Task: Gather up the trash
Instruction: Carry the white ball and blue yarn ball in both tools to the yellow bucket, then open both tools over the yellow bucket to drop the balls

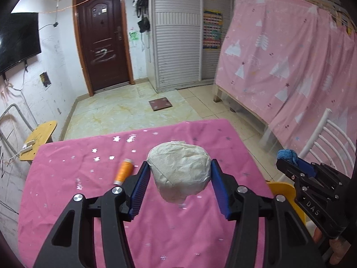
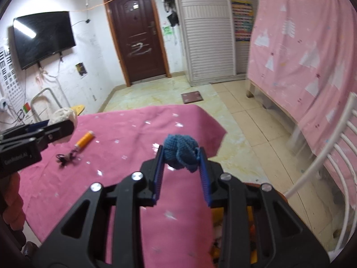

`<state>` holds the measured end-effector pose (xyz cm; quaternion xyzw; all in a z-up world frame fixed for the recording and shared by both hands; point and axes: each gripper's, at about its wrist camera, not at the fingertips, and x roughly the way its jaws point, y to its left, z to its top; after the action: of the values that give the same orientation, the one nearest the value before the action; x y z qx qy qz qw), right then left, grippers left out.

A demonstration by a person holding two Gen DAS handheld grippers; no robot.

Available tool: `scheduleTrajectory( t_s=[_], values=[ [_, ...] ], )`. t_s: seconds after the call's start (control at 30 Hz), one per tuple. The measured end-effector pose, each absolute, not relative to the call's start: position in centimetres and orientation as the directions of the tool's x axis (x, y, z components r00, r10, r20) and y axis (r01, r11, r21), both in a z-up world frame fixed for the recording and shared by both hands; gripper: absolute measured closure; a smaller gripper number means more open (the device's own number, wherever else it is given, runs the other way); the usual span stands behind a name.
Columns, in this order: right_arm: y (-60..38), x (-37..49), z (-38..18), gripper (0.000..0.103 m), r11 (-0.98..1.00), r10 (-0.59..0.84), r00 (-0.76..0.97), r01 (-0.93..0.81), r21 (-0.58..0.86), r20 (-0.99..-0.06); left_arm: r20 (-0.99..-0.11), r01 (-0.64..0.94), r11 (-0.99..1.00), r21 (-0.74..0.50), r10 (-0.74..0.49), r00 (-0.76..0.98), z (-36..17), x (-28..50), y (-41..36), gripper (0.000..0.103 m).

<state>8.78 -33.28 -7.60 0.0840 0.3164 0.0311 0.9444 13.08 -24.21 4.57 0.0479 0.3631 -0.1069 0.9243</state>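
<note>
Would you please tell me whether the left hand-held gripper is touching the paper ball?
Touching: the left wrist view shows both blue pads of the left hand-held gripper pressing the paper ball.

The left hand-held gripper is a black plastic frame of forked, cut-out arms, with round silver screws at its joints. Its two fingers carry flat, ribbed blue pads. The right hand-held gripper is built the same: black linkage, four silver screw heads, narrow blue ribbed pads. Seen from the left camera at 3 o'clock, its side bears small dark bolts and white letters "DAS". From the right camera at 9 o'clock, the left one's body shows pale lettering, partly legible. A reddish sleeve lies below it.
</note>
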Motion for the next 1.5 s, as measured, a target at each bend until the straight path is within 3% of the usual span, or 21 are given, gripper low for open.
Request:
scheduleTrajectory(
  t_s=[0.3,0.6,0.73,0.9,1.5],
  values=[
    [-38.8,5.4,-10.5,0.075,0.977,0.055,0.777,0.087,0.192,-0.628,-0.714,0.348,0.937,0.017,-0.232,0.66,2.6,11.5,-31.6,0.056],
    [-41.9,4.0,-14.2,0.072,0.964,0.063,0.732,0.131,0.232,-0.678,-0.765,0.467,0.879,-0.092,-0.363,0.532,0.4,11.0,-36.7,0.056],
    [-43.1,3.4,-15.3,0.056,0.954,0.075,0.723,0.148,0.26,-0.687,-0.774,0.5,0.859,-0.105,-0.387,0.501,-0.4,10.6,-38.5,0.056],
    [-43.9,2.8,-15.9,0.056,0.948,0.073,0.717,0.166,0.272,-0.693,-0.787,0.528,0.84,-0.129,-0.41,0.461,-1.0,10.2,-40.4,0.054],
    [-41.5,4.4,-13.1,0.055,0.962,0.071,0.738,0.128,0.242,-0.671,-0.751,0.483,0.866,-0.127,-0.402,0.524,2.2,11.2,-36.2,0.052]
  ],
)
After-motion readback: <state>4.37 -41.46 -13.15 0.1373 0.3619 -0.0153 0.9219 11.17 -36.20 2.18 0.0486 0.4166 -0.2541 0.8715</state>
